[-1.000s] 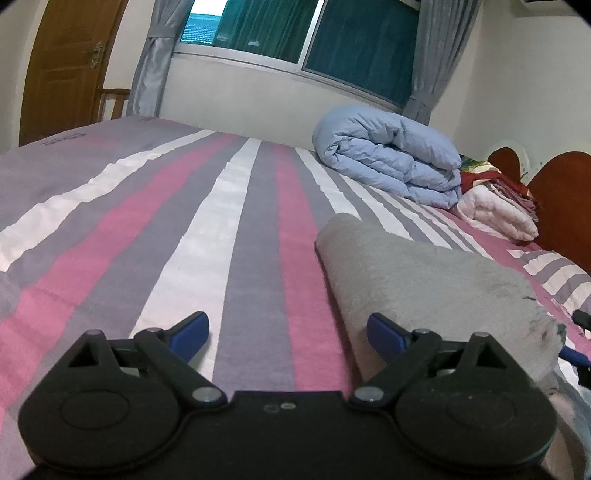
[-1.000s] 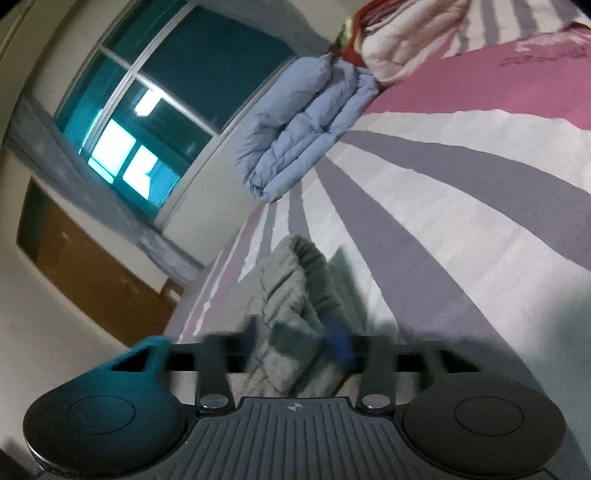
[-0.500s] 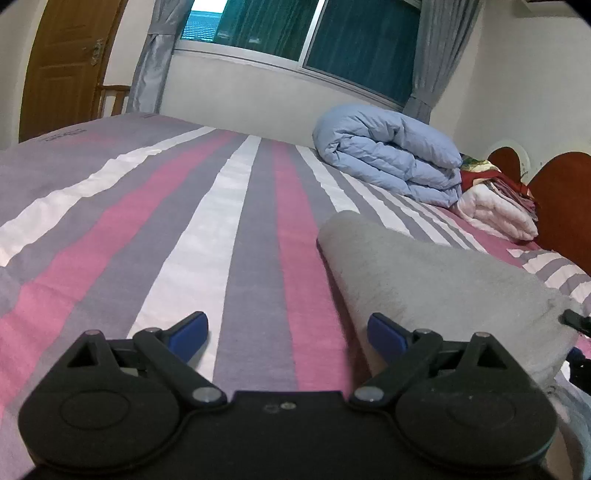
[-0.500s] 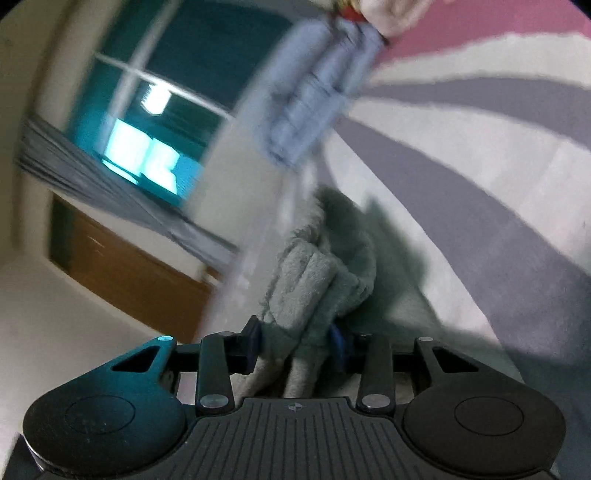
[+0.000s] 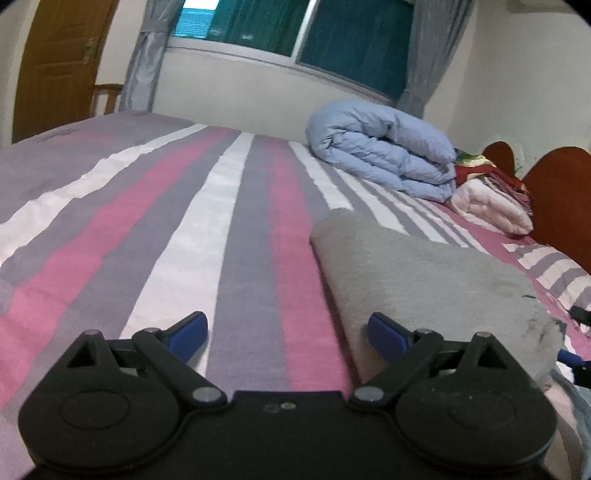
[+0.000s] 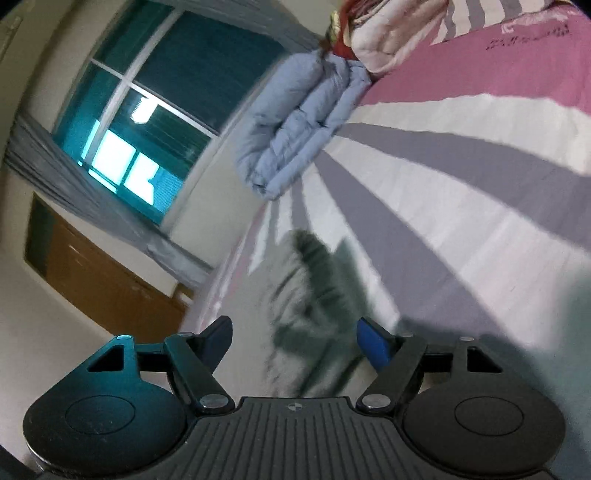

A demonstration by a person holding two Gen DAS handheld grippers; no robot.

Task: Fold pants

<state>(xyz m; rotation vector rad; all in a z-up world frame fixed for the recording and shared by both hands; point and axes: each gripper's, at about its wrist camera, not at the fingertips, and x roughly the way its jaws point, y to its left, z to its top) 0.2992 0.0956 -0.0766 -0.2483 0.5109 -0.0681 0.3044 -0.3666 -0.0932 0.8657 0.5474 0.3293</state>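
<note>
The grey pants (image 5: 424, 280) lie folded in a thick bundle on the striped bedspread (image 5: 166, 229), right of centre in the left wrist view. My left gripper (image 5: 286, 330) is open and empty, its right finger beside the bundle's near left edge. In the right wrist view the pants (image 6: 314, 306) are blurred and lie between the spread jaws of my right gripper (image 6: 299, 341), which is open and tilted sideways. The right gripper's blue tip (image 5: 570, 356) shows at the bundle's right end.
A rolled light-blue duvet (image 5: 384, 155) and a pile of pink and red bedding (image 5: 491, 199) lie at the far side by the wooden headboard (image 5: 554, 184). A window with grey curtains (image 5: 295, 29) and a wooden door (image 5: 55, 62) are behind the bed.
My right gripper was shut on the pants' edge half a second ago and has now opened, releasing the cloth. The left gripper has stayed open and nearly still.
</note>
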